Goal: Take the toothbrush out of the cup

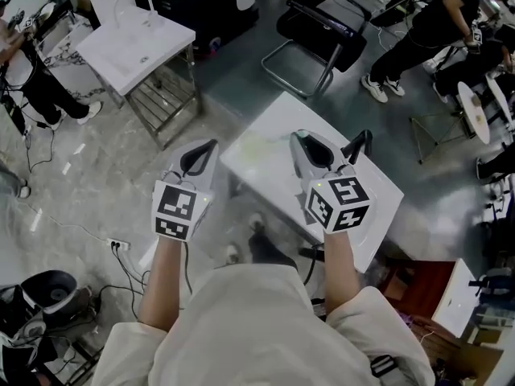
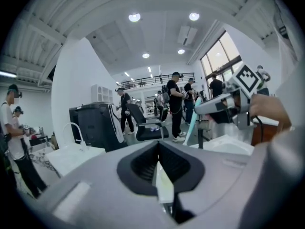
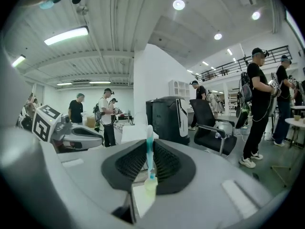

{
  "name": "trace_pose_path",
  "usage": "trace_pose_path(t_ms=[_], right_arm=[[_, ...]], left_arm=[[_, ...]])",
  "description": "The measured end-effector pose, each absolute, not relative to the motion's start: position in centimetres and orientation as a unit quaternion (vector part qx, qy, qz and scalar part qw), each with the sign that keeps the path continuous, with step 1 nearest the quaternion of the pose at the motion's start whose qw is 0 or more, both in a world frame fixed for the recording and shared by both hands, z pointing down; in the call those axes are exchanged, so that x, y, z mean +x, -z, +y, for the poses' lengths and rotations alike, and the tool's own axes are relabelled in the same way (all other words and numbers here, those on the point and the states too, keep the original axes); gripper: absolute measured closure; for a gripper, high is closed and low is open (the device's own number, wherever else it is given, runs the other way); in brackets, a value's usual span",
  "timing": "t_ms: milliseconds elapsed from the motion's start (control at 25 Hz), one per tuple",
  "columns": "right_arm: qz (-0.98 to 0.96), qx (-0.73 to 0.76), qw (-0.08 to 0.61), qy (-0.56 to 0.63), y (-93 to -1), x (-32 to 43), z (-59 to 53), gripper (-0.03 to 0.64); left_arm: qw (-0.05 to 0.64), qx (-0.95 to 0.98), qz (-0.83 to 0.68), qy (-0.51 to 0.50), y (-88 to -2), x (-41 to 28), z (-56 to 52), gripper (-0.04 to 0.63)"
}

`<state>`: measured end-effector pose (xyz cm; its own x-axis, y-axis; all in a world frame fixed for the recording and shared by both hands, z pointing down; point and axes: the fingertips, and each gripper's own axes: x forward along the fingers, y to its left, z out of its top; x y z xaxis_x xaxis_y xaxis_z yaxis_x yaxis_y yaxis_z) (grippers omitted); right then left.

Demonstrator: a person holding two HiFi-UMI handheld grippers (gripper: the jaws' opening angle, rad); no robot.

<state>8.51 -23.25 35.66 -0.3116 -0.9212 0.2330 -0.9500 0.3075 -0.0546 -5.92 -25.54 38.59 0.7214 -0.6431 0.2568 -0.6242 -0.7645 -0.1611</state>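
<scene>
A teal and white toothbrush (image 3: 149, 149) stands upright between the dark pads of my right gripper (image 3: 149, 165), which is shut on its handle. From the left gripper view the same toothbrush (image 2: 192, 125) hangs below the right gripper (image 2: 228, 101). In the head view the right gripper (image 1: 304, 141) is held up over the white table (image 1: 265, 171). My left gripper (image 1: 201, 155) hovers beside the table's left edge. Its pads (image 2: 158, 168) meet with nothing between them. No cup shows in any view.
A black office chair (image 1: 322, 22) stands beyond the table, and a white sink stand (image 1: 141, 47) is at the far left. People stand around the room's edges. A power strip (image 1: 119, 245) and cables lie on the floor at the left.
</scene>
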Motion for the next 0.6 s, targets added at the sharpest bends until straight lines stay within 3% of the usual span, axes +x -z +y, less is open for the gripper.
trace_pose_path(t_ms=[600], right_arm=[[-0.788,0.611,0.070,-0.034,-30.8,9.8,-16.8,0.566]], left_arm=[[0.094,-0.938,0.309,0.128,-33.5,-3.9,-21.5,0.595]])
